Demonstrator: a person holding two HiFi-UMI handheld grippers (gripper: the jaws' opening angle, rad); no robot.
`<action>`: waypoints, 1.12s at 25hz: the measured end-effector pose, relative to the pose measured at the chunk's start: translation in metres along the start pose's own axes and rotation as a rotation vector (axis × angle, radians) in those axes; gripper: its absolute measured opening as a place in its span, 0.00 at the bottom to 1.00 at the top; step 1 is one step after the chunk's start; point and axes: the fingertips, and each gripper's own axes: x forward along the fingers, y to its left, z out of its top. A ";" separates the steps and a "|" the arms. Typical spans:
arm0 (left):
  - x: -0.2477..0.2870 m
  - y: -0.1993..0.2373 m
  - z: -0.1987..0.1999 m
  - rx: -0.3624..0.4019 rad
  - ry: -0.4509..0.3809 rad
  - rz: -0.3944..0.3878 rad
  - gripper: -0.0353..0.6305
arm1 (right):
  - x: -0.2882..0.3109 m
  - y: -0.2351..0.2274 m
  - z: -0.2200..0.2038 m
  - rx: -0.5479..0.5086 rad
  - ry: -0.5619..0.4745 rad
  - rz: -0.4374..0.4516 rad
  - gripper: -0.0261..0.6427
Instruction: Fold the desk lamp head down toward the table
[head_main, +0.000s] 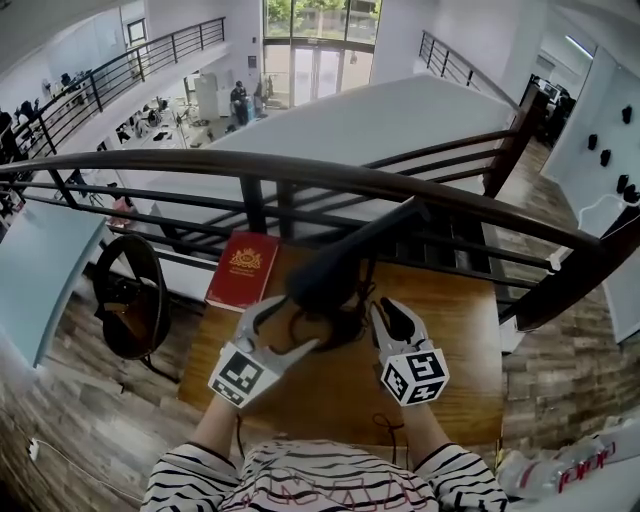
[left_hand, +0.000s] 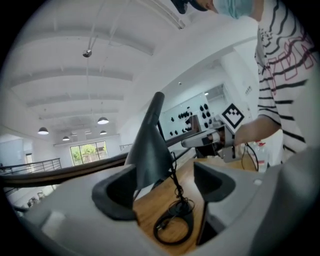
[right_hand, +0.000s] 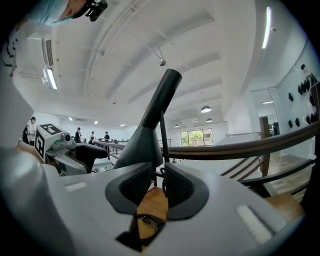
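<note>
1. The lamp head (head_main: 335, 265) stands raised above the table (head_main: 450, 310), tilted up toward the rail (head_main: 300, 172). It is not yet folded.
2. The left gripper (left_hand: 162, 175) is spread wide, with the head at its left jaw but not clamped. A push from here may let the smooth cone slide off the pad, so the head would spring back or swing sideways.
3. The right gripper (right_hand: 159, 172) has its jaws drawn close, leaving a narrow slit. The thin stem (right_hand: 161, 130) stands in that slit against one pad and does not look pinched. If it stays loose, the whole lamp may tip or skate when the head is pressed.
4. The cable (left_hand: 175, 225) lies coiled on the table under both grippers. A jaw could snag it and drag the lamp.
5. A sideways shove could send the lamp into the book (head_main: 243, 268) or toward the table edge at the rail.
</note>
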 end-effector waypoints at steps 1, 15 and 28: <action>-0.003 -0.001 0.001 -0.008 -0.005 0.016 0.56 | -0.003 0.003 0.000 0.004 -0.001 0.006 0.15; -0.032 -0.053 0.006 -0.130 -0.052 0.216 0.12 | -0.070 0.017 -0.016 0.038 0.013 0.083 0.05; -0.050 -0.113 -0.005 -0.184 -0.009 0.286 0.06 | -0.122 0.024 -0.043 0.083 0.054 0.138 0.04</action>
